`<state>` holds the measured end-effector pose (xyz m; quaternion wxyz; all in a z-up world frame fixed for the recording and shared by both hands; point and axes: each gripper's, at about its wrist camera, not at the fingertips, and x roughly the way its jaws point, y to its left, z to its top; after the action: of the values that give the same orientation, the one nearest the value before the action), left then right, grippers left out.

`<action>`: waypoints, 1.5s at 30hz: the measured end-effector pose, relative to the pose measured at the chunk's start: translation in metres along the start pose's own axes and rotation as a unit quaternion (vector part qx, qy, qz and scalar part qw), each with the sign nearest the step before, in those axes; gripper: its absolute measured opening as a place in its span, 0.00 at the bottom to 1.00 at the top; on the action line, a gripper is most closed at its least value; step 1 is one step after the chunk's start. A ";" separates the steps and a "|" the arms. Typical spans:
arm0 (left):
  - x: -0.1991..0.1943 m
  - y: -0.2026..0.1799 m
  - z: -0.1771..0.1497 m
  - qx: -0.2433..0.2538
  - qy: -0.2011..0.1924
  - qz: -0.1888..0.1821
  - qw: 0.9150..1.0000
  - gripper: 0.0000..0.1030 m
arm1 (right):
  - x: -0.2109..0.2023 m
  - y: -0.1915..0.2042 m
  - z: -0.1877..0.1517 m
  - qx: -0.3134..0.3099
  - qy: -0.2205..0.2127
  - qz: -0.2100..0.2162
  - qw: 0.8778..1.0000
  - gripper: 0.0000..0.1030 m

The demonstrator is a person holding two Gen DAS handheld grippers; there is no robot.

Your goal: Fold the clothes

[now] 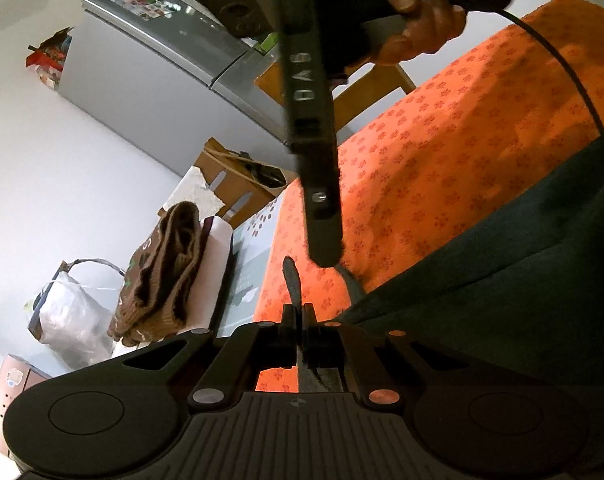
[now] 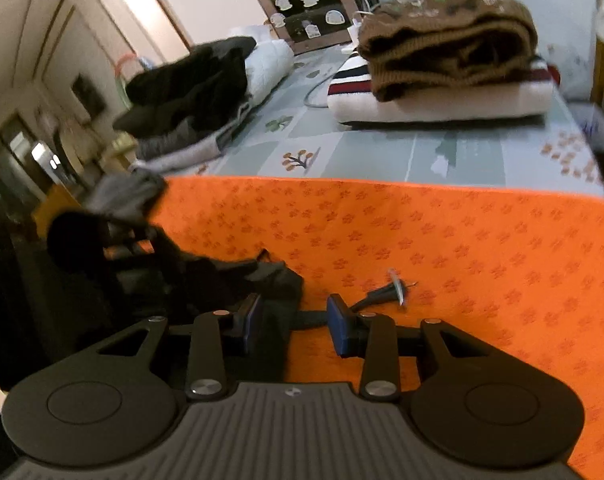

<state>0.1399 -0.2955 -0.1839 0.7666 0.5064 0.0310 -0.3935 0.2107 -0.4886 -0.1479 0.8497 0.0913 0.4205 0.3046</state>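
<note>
A dark garment (image 1: pixel 501 264) lies on the orange flowered cloth (image 1: pixel 441 140). My left gripper (image 1: pixel 300 320) is shut on a thin edge of that garment. The other gripper's finger (image 1: pixel 313 140) reaches down to the garment just ahead, held by a hand (image 1: pixel 421 20). In the right wrist view, my right gripper (image 2: pixel 294 320) is open, its blue pads (image 2: pixel 337 328) on either side of a strip of the dark garment (image 2: pixel 222 276). A drawstring end (image 2: pixel 385 290) lies on the orange cloth (image 2: pixel 421 240).
A folded brown knit sweater (image 2: pixel 449 36) sits on a folded white striped one (image 2: pixel 441 100) at the table's far side. A heap of dark and grey clothes (image 2: pixel 190 92) lies at the far left. A fridge (image 1: pixel 142 60), a chair (image 1: pixel 373 88) and a cardboard box (image 1: pixel 242 180) stand beyond the table.
</note>
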 end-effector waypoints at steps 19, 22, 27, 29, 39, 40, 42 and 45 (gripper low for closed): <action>0.005 0.009 0.007 -0.036 0.029 0.021 0.999 0.05 | 0.026 -0.019 0.016 0.058 0.022 -0.140 0.988 0.39; 0.004 0.010 0.008 -0.043 0.032 0.025 0.998 0.05 | 0.030 -0.014 0.016 0.060 0.028 -0.153 0.986 0.32; 0.000 0.014 0.010 -0.053 0.031 0.029 0.998 0.05 | 0.032 0.001 0.013 0.030 0.041 -0.179 0.982 0.24; -0.001 0.014 0.010 -0.050 0.031 0.031 0.998 0.05 | 0.032 0.003 0.010 0.024 0.041 -0.188 0.981 0.18; -0.004 0.015 0.012 -0.054 0.028 0.017 0.998 0.05 | 0.008 0.005 0.002 0.040 -0.040 -0.145 0.988 0.10; -0.005 0.016 0.012 -0.059 0.027 0.015 0.998 0.05 | 0.005 0.007 0.003 0.037 -0.052 -0.133 0.989 0.10; -0.007 0.018 0.011 -0.061 0.026 0.014 0.998 0.05 | -0.002 0.012 0.003 0.028 -0.074 -0.108 0.991 0.10; -0.008 0.021 0.009 -0.062 0.027 0.015 0.998 0.05 | -0.007 0.019 0.004 0.012 -0.091 -0.080 0.993 0.10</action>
<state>0.1450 -0.2943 -0.1602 0.8014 0.4686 0.0688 -0.3653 0.2017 -0.4770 -0.1329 0.9051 0.0950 0.3506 0.2210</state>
